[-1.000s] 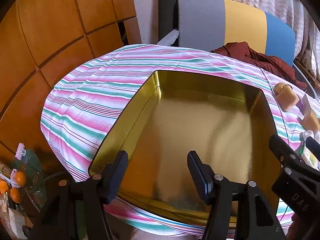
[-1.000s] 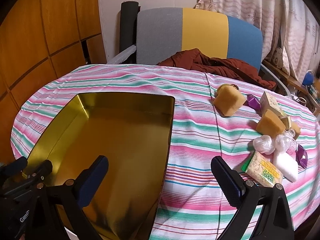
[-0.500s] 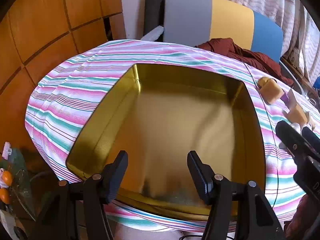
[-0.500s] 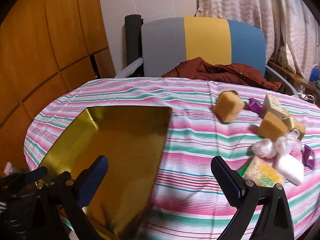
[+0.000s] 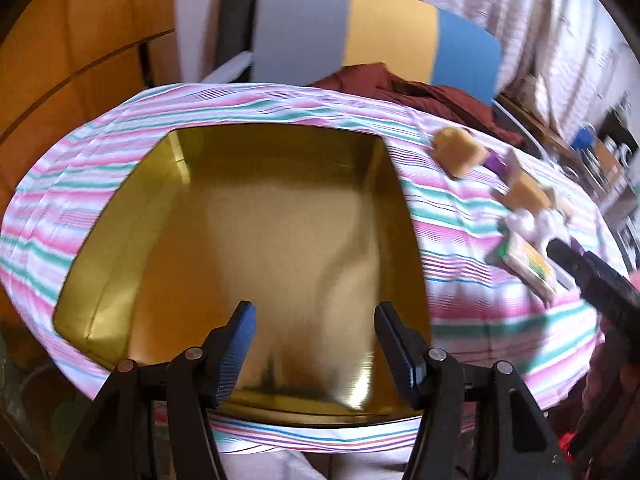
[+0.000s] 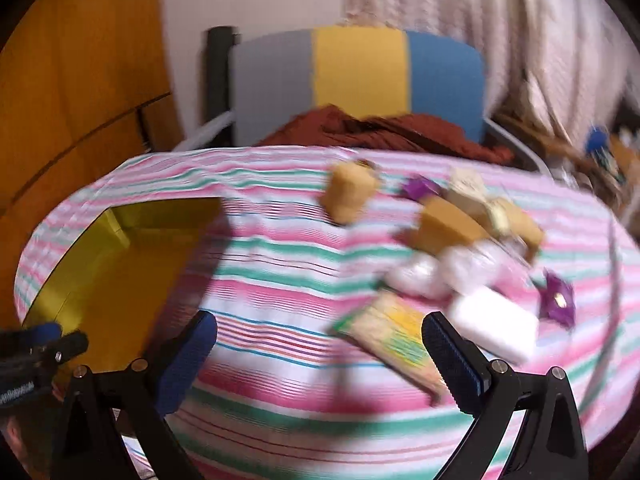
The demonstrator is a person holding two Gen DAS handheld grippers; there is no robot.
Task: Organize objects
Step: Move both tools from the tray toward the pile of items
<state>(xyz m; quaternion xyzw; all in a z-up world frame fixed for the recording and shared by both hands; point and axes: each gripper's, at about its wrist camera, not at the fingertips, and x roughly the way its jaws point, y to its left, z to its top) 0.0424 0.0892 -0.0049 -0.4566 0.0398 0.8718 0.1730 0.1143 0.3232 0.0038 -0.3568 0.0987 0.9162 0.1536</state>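
Observation:
An empty gold tin (image 5: 256, 240) lies on the striped tablecloth (image 5: 472, 288); the right wrist view shows the tin (image 6: 116, 264) at the left. My left gripper (image 5: 314, 326) hangs open over the tin's near side, nothing between its fingers. My right gripper (image 6: 320, 340) stands wide open above the cloth, just short of a flat yellow-green snack packet (image 6: 394, 338). Past it lie a white packet (image 6: 494, 326), clear-wrapped white sweets (image 6: 424, 276), tan wrapped blocks (image 6: 350, 194) and purple wrappers (image 6: 558, 298). This view is blurred.
A chair (image 6: 360, 76) with a grey, yellow and blue back stands behind the table, a dark red cloth (image 6: 384, 130) heaped on its seat. Wooden panelling (image 6: 72, 80) fills the left, curtains (image 6: 480, 20) the right. Cluttered shelves (image 5: 608, 160) sit at the far right.
Both hands have swung to the right. The tin has slid left in both views, and the heap of snacks has come nearer and more central before the right gripper.

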